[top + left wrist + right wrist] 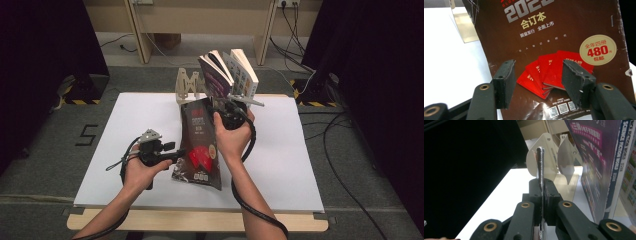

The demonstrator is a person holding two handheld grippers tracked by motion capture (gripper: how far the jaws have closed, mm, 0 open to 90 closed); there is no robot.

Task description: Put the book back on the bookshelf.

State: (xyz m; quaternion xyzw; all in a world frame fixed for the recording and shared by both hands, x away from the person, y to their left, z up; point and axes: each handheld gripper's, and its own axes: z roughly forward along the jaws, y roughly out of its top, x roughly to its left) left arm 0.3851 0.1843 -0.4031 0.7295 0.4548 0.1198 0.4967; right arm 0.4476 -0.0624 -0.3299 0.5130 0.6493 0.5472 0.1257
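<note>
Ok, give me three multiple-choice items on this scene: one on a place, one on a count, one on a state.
1. Where does the brown magazine lean?
A. flat under the table
B. from the white board up toward the wooden rack
C. on the floor

2. How many books stand in the rack?
A. two
B. five
C. none

3. How are the left gripper jaws?
A. clamped on a book
B. open, in front of the magazine cover
C. shut on a cable

Key: 1 B, its lower edge is on the board, its top held by the right gripper; 2 A, purple book and white book; 3 B, pads stand apart.
</note>
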